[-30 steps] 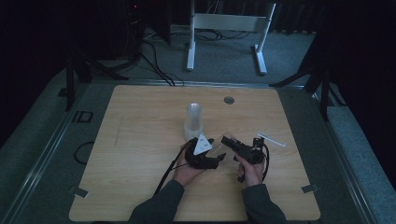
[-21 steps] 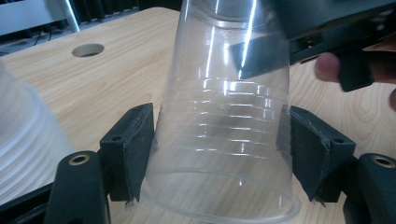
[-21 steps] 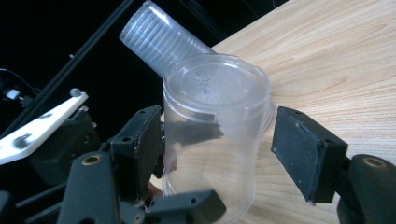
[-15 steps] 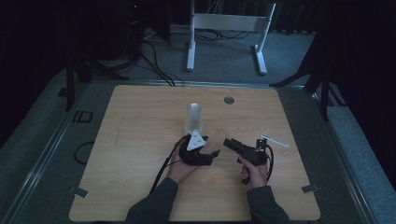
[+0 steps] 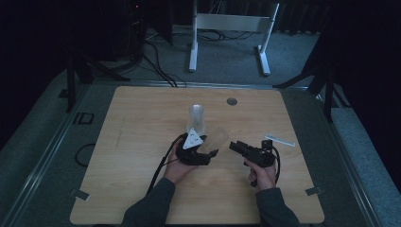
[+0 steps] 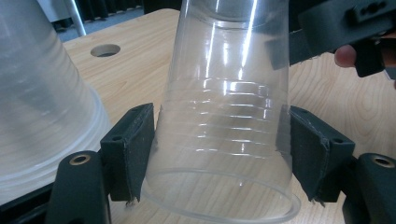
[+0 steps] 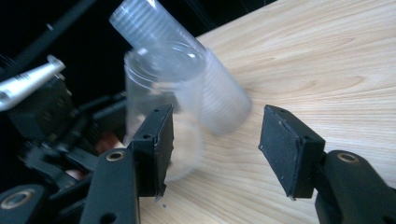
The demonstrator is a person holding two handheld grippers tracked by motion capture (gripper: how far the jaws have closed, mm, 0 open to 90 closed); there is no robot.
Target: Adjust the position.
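Clear cup (image 6: 224, 116) between left gripper (image 6: 219, 154) jaws

Your right gripper (image 7: 215, 149) had its two black fingers (image 7: 156, 144) spread wide apart, with nothing between them but bare wooden tabletop (image 7: 327, 60). Beyond the gap you had a clear plastic cup (image 7: 163, 116), blurred, held out by the other gripper (image 7: 51, 121) at the left edge, its body partly hidden behind your left finger. Just behind that cup stood a stack of ribbed clear cups (image 7: 196, 74), leaning across the frame.
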